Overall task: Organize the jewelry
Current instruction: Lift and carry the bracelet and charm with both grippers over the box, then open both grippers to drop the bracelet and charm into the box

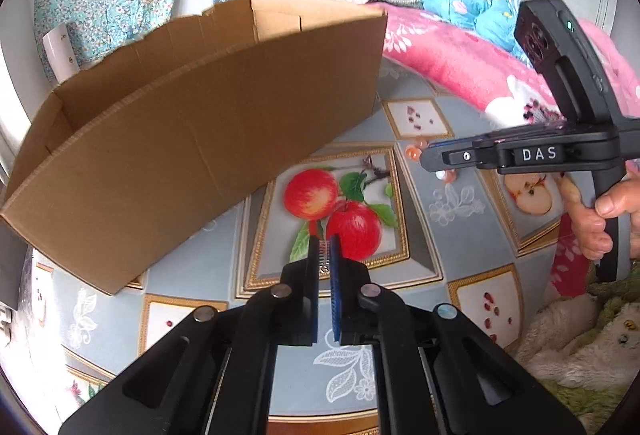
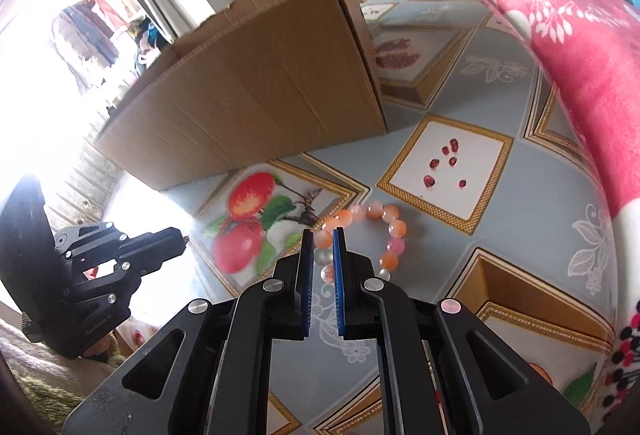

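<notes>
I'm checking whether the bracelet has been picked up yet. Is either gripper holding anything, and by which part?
Nothing is held. The left gripper and the right gripper are both shut and empty; the bead bracelet lies on the cloth.

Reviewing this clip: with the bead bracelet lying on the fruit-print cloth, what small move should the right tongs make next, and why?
Probably open the right tongs and lower them over the near side of the bead bracelet. Their jaws stand nearly shut with nothing between them, and the bracelet lies loose on the tablecloth just beyond the tips. The open cardboard box stands behind, a likely place for it.
</notes>
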Demonstrator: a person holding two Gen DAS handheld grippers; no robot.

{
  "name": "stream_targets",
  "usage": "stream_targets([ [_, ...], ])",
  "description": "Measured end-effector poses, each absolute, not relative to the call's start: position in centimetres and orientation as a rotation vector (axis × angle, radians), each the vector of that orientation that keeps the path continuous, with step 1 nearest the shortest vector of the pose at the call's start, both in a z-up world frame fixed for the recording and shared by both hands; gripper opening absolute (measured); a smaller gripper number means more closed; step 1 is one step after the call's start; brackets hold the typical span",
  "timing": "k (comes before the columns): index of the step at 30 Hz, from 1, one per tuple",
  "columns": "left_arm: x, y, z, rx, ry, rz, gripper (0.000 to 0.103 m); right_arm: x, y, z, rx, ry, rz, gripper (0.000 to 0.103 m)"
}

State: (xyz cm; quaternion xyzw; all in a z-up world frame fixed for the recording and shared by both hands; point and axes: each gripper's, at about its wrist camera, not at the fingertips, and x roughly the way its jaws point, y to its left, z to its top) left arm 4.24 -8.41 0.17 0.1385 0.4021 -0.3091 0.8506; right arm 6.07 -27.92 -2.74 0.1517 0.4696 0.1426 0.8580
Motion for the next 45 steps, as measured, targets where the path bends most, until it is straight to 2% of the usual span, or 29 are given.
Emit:
stream_targets([
  [12,5.4,-5.5,10.7,0.148,0.620,-0.682,0.004,6.1,-29.9,4.8,0.413,0.770,0.383,0.007],
  [17,8.0,-4.5,13.3,0.109,0.594,-0.668,0.004,7.6,-29.5,9.1,0.393,0.653,0.452,0.007],
  [24,14.5,-2.8,11.3,0.022,0.767,-0.630,0.004,12.8,-27.7,11.6,0.365,0.590,0.578,0.007],
  [35,18.8,-3.9,5.2,-0.006,1.064,-0.633,0.005,20.1,-24.8,5.6,0.349,0.835,0.583,0.007],
  [45,18.2,-2.5,6.0,-0.064,1.029,-0.594,0.007,20.7,-25.9,5.6,0.365,0.907,0.597,0.007],
])
